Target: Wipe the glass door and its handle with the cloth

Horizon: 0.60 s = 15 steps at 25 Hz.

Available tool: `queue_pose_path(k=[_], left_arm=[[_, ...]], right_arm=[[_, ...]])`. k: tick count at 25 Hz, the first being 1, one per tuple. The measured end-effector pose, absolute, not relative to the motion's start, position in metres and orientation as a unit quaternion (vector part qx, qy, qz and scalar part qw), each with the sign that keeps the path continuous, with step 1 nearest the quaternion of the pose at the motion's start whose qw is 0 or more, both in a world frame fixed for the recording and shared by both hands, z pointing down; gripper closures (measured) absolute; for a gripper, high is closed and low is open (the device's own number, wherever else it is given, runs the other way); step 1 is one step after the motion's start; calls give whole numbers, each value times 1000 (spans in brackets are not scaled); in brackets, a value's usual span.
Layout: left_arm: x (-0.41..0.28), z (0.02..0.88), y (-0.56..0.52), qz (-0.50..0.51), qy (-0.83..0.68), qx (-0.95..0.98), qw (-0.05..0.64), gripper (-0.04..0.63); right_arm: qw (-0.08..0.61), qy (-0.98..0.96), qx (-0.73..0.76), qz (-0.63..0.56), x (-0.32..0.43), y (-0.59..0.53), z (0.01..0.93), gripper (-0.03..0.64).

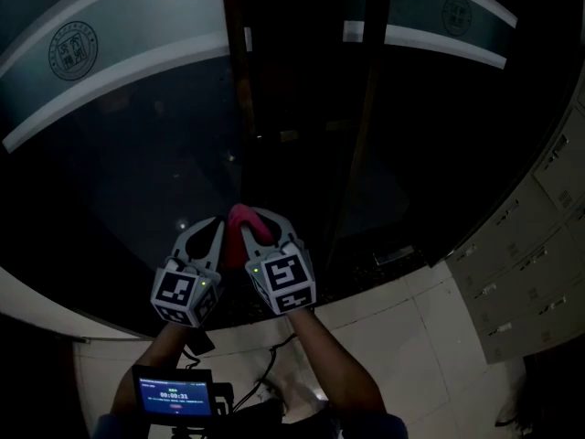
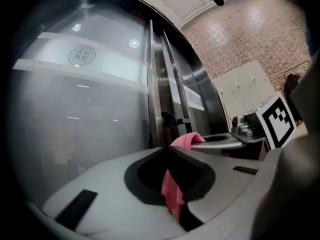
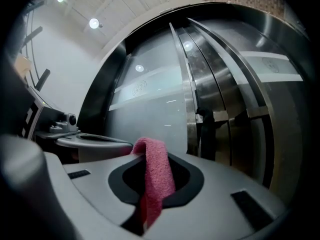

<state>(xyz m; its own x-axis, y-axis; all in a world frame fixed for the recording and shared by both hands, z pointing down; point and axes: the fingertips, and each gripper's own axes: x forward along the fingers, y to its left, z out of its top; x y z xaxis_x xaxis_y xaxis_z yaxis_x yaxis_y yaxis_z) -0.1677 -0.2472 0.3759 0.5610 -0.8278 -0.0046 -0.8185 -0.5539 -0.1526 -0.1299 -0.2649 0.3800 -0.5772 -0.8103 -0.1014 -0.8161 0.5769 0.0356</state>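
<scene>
Presently, the left gripper (image 2: pixel 168 150) has its fingers closed down on one end of the pink cloth (image 3: pixel 156 176). The right gripper (image 3: pixel 152 156) is likewise pinched tight on the other end. The cloth bridges the two, bunched, close before the glass door (image 1: pixel 119 163); contact with the pane cannot be confirmed.

Judgement: wiping appears about to start. To do it well, the cloth should be drawn taut between both grippers, pressed flat on the glass and moved in overlapping strokes, then taken to the handle. The handle cannot be clearly identified. Dark vertical frame bars (image 1: pixel 239 80) stand at the door's edge and could snag the cloth. Grey lockers (image 1: pixel 526 245) stand to the right, well apart. A small screen (image 1: pixel 174 394) sits below the arms.
</scene>
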Motion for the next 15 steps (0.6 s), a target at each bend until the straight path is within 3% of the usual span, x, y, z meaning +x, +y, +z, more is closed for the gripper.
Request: queue_pose_path(k=[15], left_arm=[[-110,341,-129,-11,561,-823,87,586]], right_arm=[[44,919,-380,92,-33,-136,321,583]])
